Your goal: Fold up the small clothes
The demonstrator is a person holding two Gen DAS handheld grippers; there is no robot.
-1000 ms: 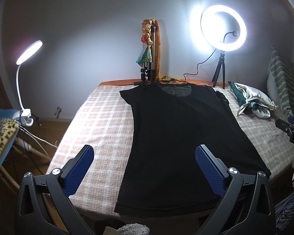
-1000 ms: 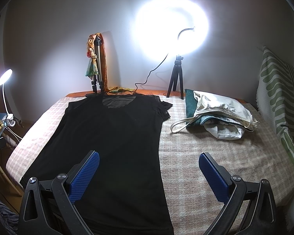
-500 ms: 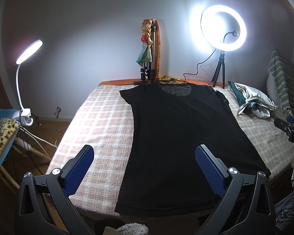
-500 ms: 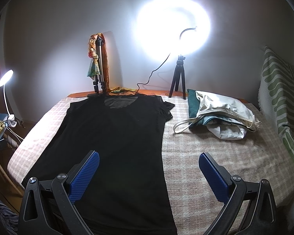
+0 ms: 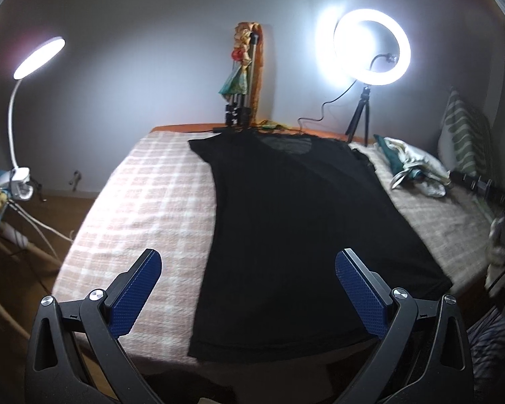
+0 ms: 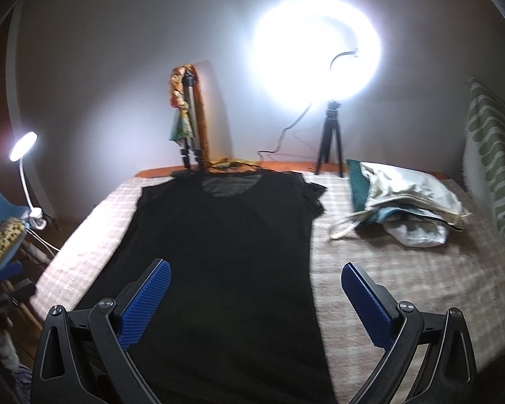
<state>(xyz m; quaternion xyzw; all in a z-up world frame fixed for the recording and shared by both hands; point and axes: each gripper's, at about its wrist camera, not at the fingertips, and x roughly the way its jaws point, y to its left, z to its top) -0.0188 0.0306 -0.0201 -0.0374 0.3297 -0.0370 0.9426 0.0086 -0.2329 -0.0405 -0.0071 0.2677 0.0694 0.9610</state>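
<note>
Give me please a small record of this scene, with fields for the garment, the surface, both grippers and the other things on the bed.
garment: black top, spread flat, neckline toward the wall
surface: bed with checked blanket
left gripper: open, holding nothing
right gripper: open, holding nothing
other clothes: pile of white and teal fabric, right of the top
lights: ring light on tripod, desk lamp
fold state: not yet begun

Plain grey wall [image 5: 151, 50] at the back, with a blazing ring light [image 5: 372, 50] on a little tripod at upper right. A gooseneck lamp [image 5: 38, 54] glows at far left, and the bed [image 5: 144, 195] has a pink checked cover.
</note>
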